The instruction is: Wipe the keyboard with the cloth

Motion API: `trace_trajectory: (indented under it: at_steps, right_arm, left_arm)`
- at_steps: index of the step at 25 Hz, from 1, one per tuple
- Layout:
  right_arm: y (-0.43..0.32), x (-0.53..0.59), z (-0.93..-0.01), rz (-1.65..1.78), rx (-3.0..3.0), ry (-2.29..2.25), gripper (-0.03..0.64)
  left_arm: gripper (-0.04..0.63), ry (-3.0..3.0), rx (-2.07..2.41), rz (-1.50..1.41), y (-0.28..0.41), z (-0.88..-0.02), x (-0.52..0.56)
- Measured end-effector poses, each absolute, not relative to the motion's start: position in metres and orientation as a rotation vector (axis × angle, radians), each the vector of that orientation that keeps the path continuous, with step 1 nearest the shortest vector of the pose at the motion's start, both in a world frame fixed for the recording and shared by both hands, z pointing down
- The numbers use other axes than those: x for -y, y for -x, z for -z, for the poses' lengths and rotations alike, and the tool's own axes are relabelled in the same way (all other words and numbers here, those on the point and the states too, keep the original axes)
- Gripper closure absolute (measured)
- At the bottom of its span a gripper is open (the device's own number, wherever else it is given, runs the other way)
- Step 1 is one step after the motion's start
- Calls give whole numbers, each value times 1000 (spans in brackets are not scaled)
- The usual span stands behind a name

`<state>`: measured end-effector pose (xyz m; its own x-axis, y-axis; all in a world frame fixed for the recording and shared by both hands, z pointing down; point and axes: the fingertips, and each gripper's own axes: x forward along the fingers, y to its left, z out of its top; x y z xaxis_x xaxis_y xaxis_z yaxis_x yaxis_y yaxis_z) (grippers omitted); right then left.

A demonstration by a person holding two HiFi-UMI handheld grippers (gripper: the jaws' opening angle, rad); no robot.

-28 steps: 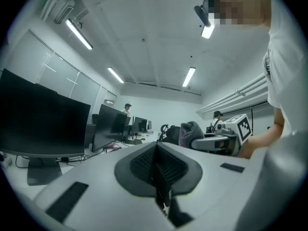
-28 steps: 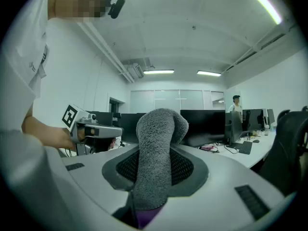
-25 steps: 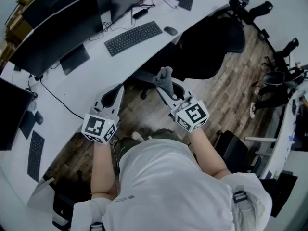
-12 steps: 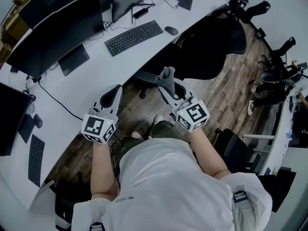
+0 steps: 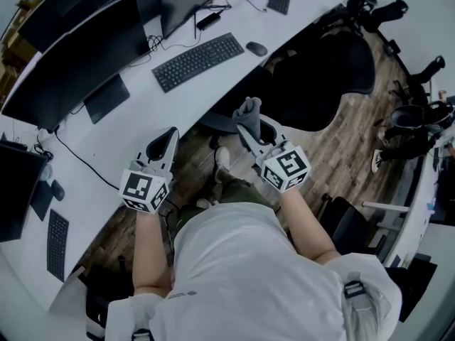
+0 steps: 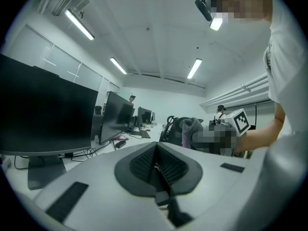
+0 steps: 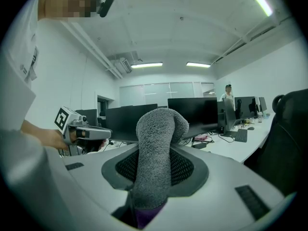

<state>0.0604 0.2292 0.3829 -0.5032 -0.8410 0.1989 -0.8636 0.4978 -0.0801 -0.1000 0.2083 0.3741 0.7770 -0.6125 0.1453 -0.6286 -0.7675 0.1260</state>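
Observation:
A black keyboard (image 5: 198, 61) lies on the white desk (image 5: 138, 116), ahead of both grippers, with a dark mouse (image 5: 256, 48) at its right end. My right gripper (image 5: 249, 123) is shut on a grey cloth (image 5: 247, 110) that sticks up from its jaws; in the right gripper view the cloth (image 7: 155, 158) fills the middle. My left gripper (image 5: 165, 142) is shut with nothing in it, held over the desk's near edge. In the left gripper view its jaws (image 6: 155, 165) are pressed together. Both grippers hang short of the keyboard.
Large dark monitors (image 5: 78, 55) stand behind the keyboard. A black office chair (image 5: 320, 66) sits to the right of the desk edge. A second keyboard (image 5: 57, 244) lies at the lower left. More chairs and gear stand on the wooden floor (image 5: 341, 144) at right.
Both grippers have edged slightly forward toward the desk. The cloth stays clamped in the right gripper.

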Motion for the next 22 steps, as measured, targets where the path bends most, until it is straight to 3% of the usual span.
trace_trajectory:
  at_steps: [22]
  right_arm:
    - [-177,15,-431,-404,2633,-1314,482]
  left_arm:
    - [594,-2637,1196,-335,-4,-405,0]
